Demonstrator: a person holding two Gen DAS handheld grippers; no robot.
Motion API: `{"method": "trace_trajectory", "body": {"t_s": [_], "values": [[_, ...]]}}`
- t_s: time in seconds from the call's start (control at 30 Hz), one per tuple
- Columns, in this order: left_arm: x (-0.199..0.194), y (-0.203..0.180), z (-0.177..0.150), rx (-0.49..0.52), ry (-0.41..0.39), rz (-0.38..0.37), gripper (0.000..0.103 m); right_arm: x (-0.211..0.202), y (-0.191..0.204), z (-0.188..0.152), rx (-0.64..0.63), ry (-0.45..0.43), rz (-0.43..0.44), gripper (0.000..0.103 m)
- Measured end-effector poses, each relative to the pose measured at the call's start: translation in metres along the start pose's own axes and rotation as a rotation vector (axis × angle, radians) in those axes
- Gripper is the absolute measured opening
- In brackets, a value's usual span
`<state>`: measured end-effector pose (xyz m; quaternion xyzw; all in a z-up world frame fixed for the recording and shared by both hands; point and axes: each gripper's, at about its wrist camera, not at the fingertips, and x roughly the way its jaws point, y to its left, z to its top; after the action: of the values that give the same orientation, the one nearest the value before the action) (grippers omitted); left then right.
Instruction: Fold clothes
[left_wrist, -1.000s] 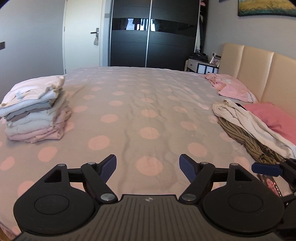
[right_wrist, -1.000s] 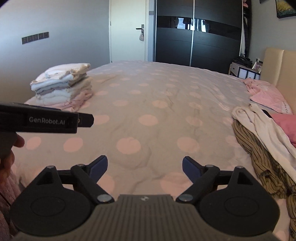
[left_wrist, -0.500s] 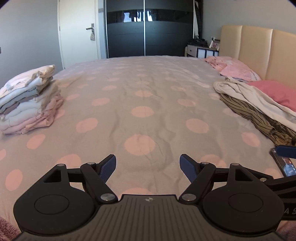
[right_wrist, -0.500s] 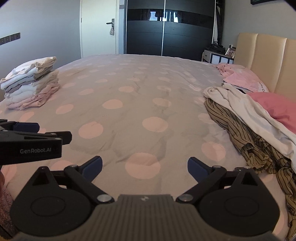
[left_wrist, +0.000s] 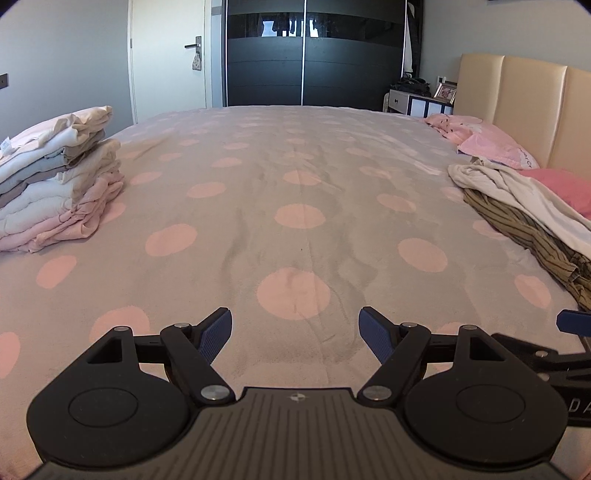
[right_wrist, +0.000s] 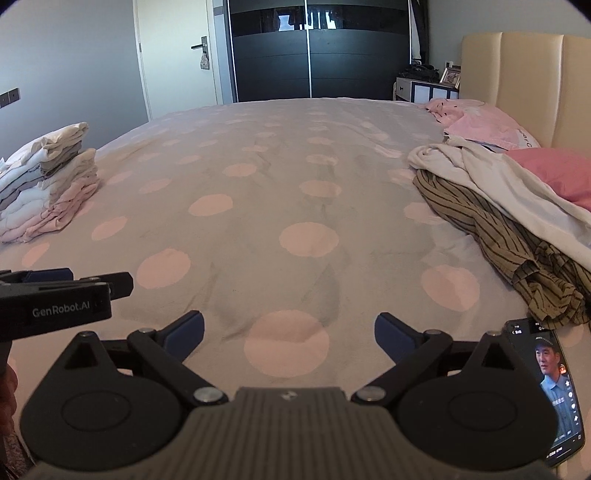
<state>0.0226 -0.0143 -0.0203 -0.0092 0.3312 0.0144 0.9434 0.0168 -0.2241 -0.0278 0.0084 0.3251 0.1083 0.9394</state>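
A tall stack of folded white, grey and pink clothes (left_wrist: 55, 181) sits on the grey bedspread with pink dots (left_wrist: 295, 184), at about nine o'clock from the grippers. That part looks done.

At about two o'clock lies a messy heap: a crumpled cream-white top (right_wrist: 491, 184) on a striped brown cloth (right_wrist: 517, 251), with a pink piece (right_wrist: 554, 173) behind them near the headboard. These look not yet folded, so I think some work is left.

The left gripper (left_wrist: 295, 334) has its jaws wide apart with nothing in them. The right gripper (right_wrist: 289, 332) is spread wide and empty too. A black phone with a lit screen (right_wrist: 554, 391) lies beside it.
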Motion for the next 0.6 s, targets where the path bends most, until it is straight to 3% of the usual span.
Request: {"method": "trace_trajectory", "body": {"t_s": [0.6], "values": [[-0.010, 0.006, -0.001, -0.005, -0.018, 0.027, 0.075, -0.007, 0.014, 0.000, -0.056, -0.035, 0.034, 0.100]]}}
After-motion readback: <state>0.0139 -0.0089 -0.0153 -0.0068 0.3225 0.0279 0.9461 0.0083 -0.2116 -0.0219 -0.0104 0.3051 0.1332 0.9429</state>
